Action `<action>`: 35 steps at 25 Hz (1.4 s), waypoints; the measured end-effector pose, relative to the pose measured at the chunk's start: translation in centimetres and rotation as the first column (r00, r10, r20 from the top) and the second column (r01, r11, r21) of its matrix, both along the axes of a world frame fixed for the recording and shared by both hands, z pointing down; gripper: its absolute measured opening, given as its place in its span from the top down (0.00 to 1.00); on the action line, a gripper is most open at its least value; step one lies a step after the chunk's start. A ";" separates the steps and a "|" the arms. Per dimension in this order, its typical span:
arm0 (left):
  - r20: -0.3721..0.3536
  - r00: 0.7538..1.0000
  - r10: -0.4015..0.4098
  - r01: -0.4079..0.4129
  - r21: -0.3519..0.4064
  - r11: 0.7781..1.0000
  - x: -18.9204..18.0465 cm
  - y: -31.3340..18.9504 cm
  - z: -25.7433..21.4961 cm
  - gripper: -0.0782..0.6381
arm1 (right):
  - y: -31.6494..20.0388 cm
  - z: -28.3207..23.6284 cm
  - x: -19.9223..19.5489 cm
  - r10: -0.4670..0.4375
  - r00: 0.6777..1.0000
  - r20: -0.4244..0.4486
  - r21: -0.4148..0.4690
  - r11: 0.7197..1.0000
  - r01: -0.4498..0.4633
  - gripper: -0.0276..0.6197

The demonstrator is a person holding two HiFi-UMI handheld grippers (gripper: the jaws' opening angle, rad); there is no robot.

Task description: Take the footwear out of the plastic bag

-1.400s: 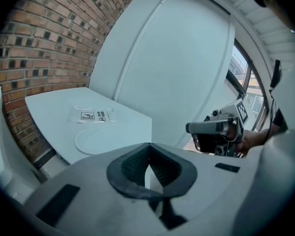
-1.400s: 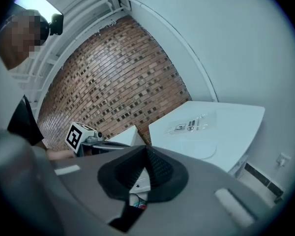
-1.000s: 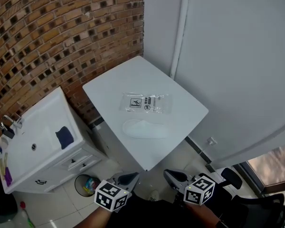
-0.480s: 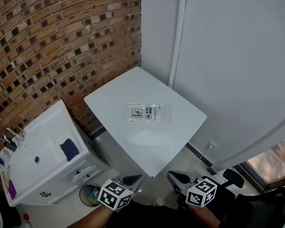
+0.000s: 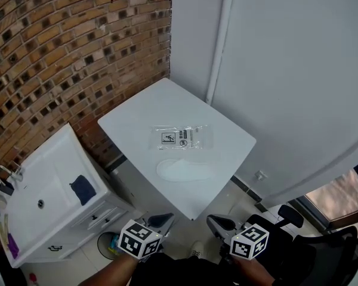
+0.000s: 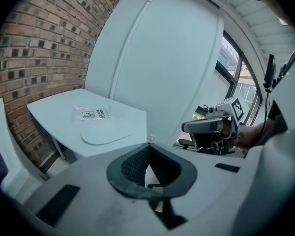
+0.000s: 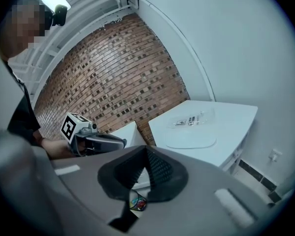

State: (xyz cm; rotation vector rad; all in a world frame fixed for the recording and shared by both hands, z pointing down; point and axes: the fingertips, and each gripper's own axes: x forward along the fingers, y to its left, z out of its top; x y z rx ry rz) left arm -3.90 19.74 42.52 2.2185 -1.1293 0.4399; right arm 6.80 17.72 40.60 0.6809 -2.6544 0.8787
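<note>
Trainee: Now, where do the items lie, and what state are the tools in?

Manual: The clear plastic bag [image 5: 182,137] lies flat at the middle of the white bench [image 5: 137,118]. A flat white slipper [image 5: 184,170] lies just beside it, toward the near edge, and appears to be outside the bag. The left tool [image 5: 159,220] and right tool [image 5: 219,223] hang low in front of the bench, well apart from it. Each has its jaws pressed together on nothing.

Trainee: How will the items handle?

Manual: Expect both to be very light. The bag is likely thin, limp and slippery; pinch it at an edge or corner. The slipper looks soft and thin; take it at the rim, at toe or heel.

Trainee: Any markings?

Manual: The bag carries a printed label [image 5: 168,137] with small black pictograms. The print is too small to read.
</note>
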 end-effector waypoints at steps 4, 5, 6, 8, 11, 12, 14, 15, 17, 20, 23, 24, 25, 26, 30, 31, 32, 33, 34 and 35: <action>-0.006 1.000 0.002 -0.002 -0.009 1.000 0.0 0.8 0.6 0.88 | 0.4 0.6 -0.2 0.003 1.000 -0.015 -0.009 1.000 -0.003 0.95; -0.008 1.000 0.000 0.000 -0.009 1.000 0.0 0.8 0.7 0.88 | 0.5 0.6 -0.2 0.001 1.000 -0.017 -0.008 1.000 -0.002 0.96; -0.010 1.000 -0.002 0.002 -0.009 1.000 0.0 0.9 0.7 0.88 | 0.6 0.6 -0.2 0.001 1.000 -0.020 -0.005 1.000 -0.001 0.95; -0.012 1.000 0.002 -0.002 -0.008 1.000 0.2 0.9 0.8 0.88 | 0.7 0.6 -0.2 0.001 1.000 -0.028 0.004 1.000 -0.001 0.96; -0.013 1.000 0.006 -0.006 -0.003 1.000 0.2 1.0 0.6 0.88 | 0.9 0.7 -0.2 0.003 0.999 -0.033 0.012 1.000 -0.002 0.96; -0.013 1.000 0.005 -0.005 -0.001 1.000 0.2 1.1 0.6 0.88 | 0.9 0.7 -0.2 0.004 0.999 -0.033 0.014 1.000 -0.003 0.96; -0.009 1.000 0.001 -0.001 0.001 1.000 0.0 1.2 0.6 0.88 | 0.9 0.8 -0.3 0.004 0.999 -0.032 0.016 1.000 -0.003 0.96; -0.007 1.000 -0.001 0.001 0.001 1.000 0.0 1.2 0.7 0.88 | 0.9 0.8 -0.3 0.003 1.000 -0.031 0.016 1.000 -0.003 0.96; -0.006 1.000 -0.003 0.003 -0.002 1.000 0.0 1.3 0.8 0.88 | 0.9 0.8 -0.3 0.001 1.000 -0.031 0.017 1.000 -0.001 0.96; -0.007 1.000 -0.001 0.001 0.001 1.000 0.1 1.4 0.6 0.88 | 1.0 0.7 -0.3 -0.001 0.999 -0.032 0.019 1.000 0.002 0.96; -0.006 1.000 -0.001 0.001 0.006 1.000 0.2 1.4 0.4 0.88 | 1.0 0.5 -0.3 -0.003 1.000 -0.027 0.020 1.000 0.004 0.96; -0.006 1.000 -0.002 0.002 0.008 1.000 0.2 1.5 0.3 0.88 | 1.1 0.5 -0.3 -0.004 1.000 -0.026 0.020 1.000 0.005 0.96; -0.005 1.000 -0.003 0.003 0.008 1.000 0.2 1.5 0.3 0.88 | 1.1 0.4 -0.3 -0.005 1.000 -0.025 0.020 1.000 0.006 0.96; -0.004 1.000 -0.004 0.004 0.008 1.000 0.2 1.5 0.3 0.88 | 1.2 0.4 -0.3 -0.006 1.000 -0.024 0.019 1.000 0.006 0.96; -0.002 1.000 -0.003 0.003 0.003 1.000 0.4 1.7 0.4 0.88 | 1.4 0.7 -0.1 -0.005 1.000 -0.022 0.013 1.000 0.005 0.96; -0.003 1.000 -0.002 0.002 0.001 1.000 0.5 1.9 0.4 0.88 | 1.5 0.7 -0.1 -0.005 1.000 -0.022 0.011 1.000 0.005 0.96; -0.003 1.000 -0.001 0.001 -0.001 1.000 0.5 2.0 0.5 0.88 | 1.6 0.8 -0.1 -0.004 1.000 -0.021 0.009 1.000 0.004 0.96; -0.003 1.000 0.000 0.000 -0.002 1.000 0.5 2.1 0.5 0.88 | 1.7 0.8 -0.1 -0.004 1.000 -0.021 0.007 1.000 0.005 0.96; -0.003 1.000 0.000 0.000 -0.003 1.000 0.5 2.2 0.5 0.88 | 1.8 0.8 -0.2 -0.005 1.000 -0.020 0.005 1.000 0.005 0.96; -0.003 1.000 0.000 0.000 -0.005 1.000 0.5 2.3 0.4 0.88 | 1.9 0.8 -0.3 -0.006 1.000 -0.020 0.003 1.000 0.006 0.96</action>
